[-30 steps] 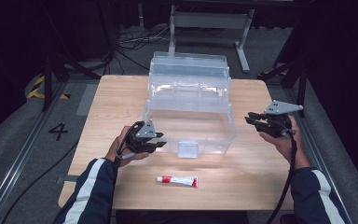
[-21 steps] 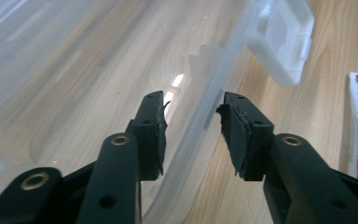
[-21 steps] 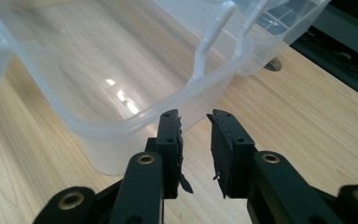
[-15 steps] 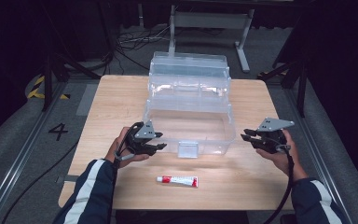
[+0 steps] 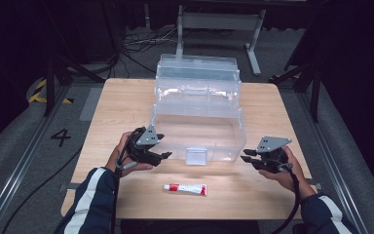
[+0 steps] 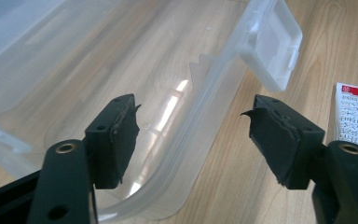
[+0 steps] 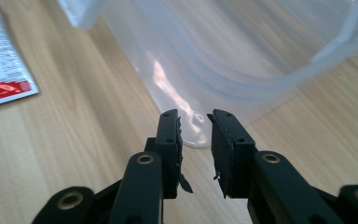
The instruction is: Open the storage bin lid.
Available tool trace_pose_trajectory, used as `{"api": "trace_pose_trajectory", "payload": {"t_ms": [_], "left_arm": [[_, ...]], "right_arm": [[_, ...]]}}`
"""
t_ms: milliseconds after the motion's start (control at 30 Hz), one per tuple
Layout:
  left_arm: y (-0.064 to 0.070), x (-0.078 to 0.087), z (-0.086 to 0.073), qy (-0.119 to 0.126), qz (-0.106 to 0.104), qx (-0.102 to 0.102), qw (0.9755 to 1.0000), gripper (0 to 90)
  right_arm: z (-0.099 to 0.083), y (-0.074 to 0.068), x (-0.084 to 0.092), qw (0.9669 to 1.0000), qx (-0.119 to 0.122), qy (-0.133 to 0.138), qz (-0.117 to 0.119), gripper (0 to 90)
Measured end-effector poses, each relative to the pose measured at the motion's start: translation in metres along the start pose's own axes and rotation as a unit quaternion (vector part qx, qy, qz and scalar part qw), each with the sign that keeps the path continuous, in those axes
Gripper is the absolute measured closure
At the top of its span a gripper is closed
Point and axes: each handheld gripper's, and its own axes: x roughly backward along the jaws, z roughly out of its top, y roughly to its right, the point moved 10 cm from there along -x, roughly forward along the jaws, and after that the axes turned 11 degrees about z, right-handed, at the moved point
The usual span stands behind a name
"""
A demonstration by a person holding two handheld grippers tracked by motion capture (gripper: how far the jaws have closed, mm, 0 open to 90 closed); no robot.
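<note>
A clear plastic tiered box (image 5: 197, 97) stands open in the middle of the wooden table (image 5: 121, 107). My left gripper (image 5: 164, 156) is at its front left corner. In the left gripper view, my left gripper (image 6: 193, 135) has just been opening; the box rim (image 6: 214, 74) runs between the pads without touching them. My right gripper (image 5: 246, 159) hovers low at the front right corner. In the right gripper view, my right gripper (image 7: 195, 140) has a narrow gap between its jaws with nothing in it. A red and white tube (image 5: 185, 189) lies in front of the box.
The box's front latch (image 5: 196, 156) hangs down at the middle of its near wall. Metal rails run along both sides of the table, and cables and a frame lie on the dark floor behind it.
The left gripper's jaws have spread apart at the box's front left corner. The right hand has come down and inward to the box's front right corner.
</note>
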Motion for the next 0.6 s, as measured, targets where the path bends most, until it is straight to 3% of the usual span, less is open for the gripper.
{"api": "trace_pose_trajectory", "payload": {"t_ms": [67, 200, 367, 600], "left_arm": [[-0.003, 0.004, 0.000, -0.002, 0.020, 0.000, 0.9998, 25.8], [-0.008, 0.012, -0.002, -0.001, 0.039, -0.002, 0.9992, 22.5], [-0.015, 0.023, -0.003, 0.010, 0.055, 0.008, 0.9984, 20.9], [-0.021, 0.032, -0.015, 0.003, 0.069, 0.020, 0.9974, 20.7]], "right_arm": [[0.000, -0.007, -0.004, 0.9999, 0.006, -0.005, 0.010, 72.7], [-0.001, -0.016, -0.013, 0.9994, 0.016, -0.017, 0.028, 71.8], [-0.001, -0.025, -0.023, 0.9984, 0.025, -0.028, 0.042, 70.1], [0.001, -0.034, -0.032, 0.9970, 0.036, -0.036, 0.058, 67.6]]}}
